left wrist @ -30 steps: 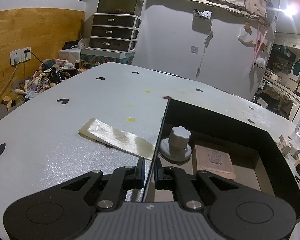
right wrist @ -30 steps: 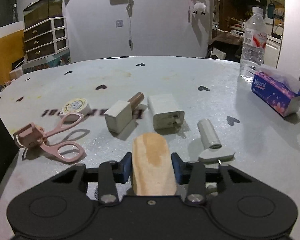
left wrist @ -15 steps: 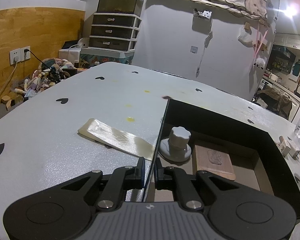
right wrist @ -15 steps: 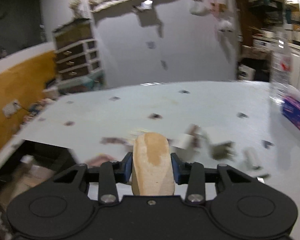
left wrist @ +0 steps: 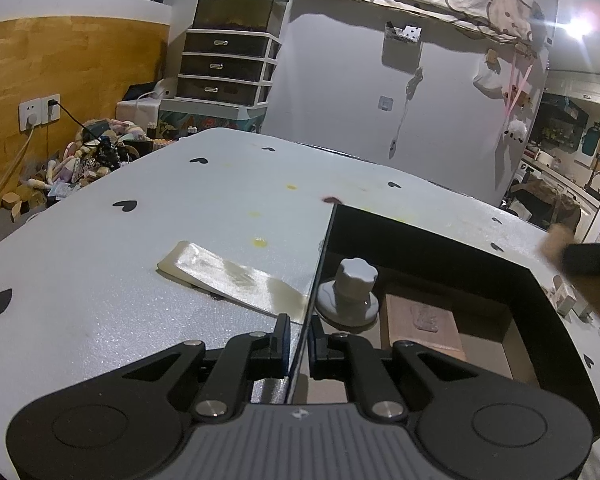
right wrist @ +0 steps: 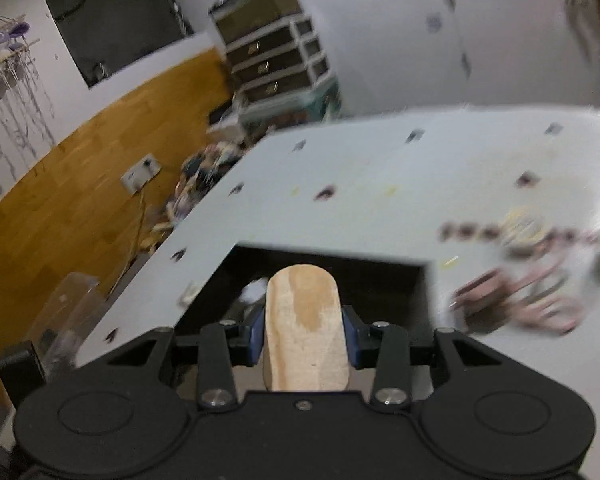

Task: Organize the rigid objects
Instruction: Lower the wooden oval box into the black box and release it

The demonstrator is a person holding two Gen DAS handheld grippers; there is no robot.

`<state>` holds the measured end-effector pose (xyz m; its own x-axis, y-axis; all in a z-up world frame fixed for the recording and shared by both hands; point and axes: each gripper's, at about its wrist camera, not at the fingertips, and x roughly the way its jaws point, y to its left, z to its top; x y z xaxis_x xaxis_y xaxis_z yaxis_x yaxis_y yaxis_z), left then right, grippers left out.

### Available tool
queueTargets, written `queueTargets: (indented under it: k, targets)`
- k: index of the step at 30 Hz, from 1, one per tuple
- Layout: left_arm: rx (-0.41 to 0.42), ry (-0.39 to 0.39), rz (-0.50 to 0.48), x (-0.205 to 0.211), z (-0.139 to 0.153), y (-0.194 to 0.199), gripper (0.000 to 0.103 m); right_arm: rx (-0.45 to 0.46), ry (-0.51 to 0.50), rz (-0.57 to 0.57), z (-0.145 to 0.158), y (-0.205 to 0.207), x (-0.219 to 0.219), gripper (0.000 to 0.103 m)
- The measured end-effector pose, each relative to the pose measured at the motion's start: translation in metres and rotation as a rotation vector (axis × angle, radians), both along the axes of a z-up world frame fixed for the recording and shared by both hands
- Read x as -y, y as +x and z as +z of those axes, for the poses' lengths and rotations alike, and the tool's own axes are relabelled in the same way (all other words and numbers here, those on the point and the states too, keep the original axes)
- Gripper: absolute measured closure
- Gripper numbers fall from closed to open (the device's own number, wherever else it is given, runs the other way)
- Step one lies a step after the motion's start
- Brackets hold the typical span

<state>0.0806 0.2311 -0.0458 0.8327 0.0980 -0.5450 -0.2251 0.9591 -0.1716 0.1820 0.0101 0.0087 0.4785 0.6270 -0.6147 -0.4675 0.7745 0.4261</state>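
My left gripper (left wrist: 299, 340) is shut on the thin left wall of a black box (left wrist: 440, 240), near the box's front corner. Inside the box stand a grey knob-topped piece (left wrist: 350, 292) and a flat wooden block (left wrist: 420, 328). My right gripper (right wrist: 303, 336) is shut on a rounded wooden piece (right wrist: 304, 320) and hangs above the black box (right wrist: 328, 260), pointing down into it. In the left wrist view the right gripper's dark body (left wrist: 592, 258) and the tip of the wooden piece (left wrist: 556, 240) show at the far right, over the box's right side.
A pale flat strip (left wrist: 228, 276) lies on the white table (left wrist: 140, 240) just left of the box. Pink scissors-like tool (right wrist: 520, 300) and a tape roll (right wrist: 520, 228) lie blurred right of the box. Beyond the table's left edge are toys on the floor (left wrist: 88, 160) and a drawer unit (left wrist: 228, 68).
My right gripper has swung left and upward with the wooden piece, from over the loose items to above the black box. It now appears at the left wrist view's right edge. The left gripper has stayed still.
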Motion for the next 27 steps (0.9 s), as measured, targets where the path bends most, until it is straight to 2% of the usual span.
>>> queueTargets:
  k: [10,14,17,27]
  targets:
    - [0.012,0.004,-0.013,0.000,0.006,-0.007,0.095,-0.191,-0.053,-0.075,-0.035,0.010,-0.061,0.063]
    - [0.015,-0.002,-0.020,-0.002,0.008,-0.010,0.096,-0.252,-0.033,-0.101,-0.041,0.012,-0.073,0.063]
    - [0.019,-0.007,-0.023,-0.003,0.010,-0.011,0.096,-0.339,0.005,-0.077,-0.048,0.015,-0.074,0.057]
    - [0.018,-0.009,-0.020,-0.004,0.010,-0.012,0.096,-0.353,0.020,-0.088,-0.050,0.013,-0.059,0.058]
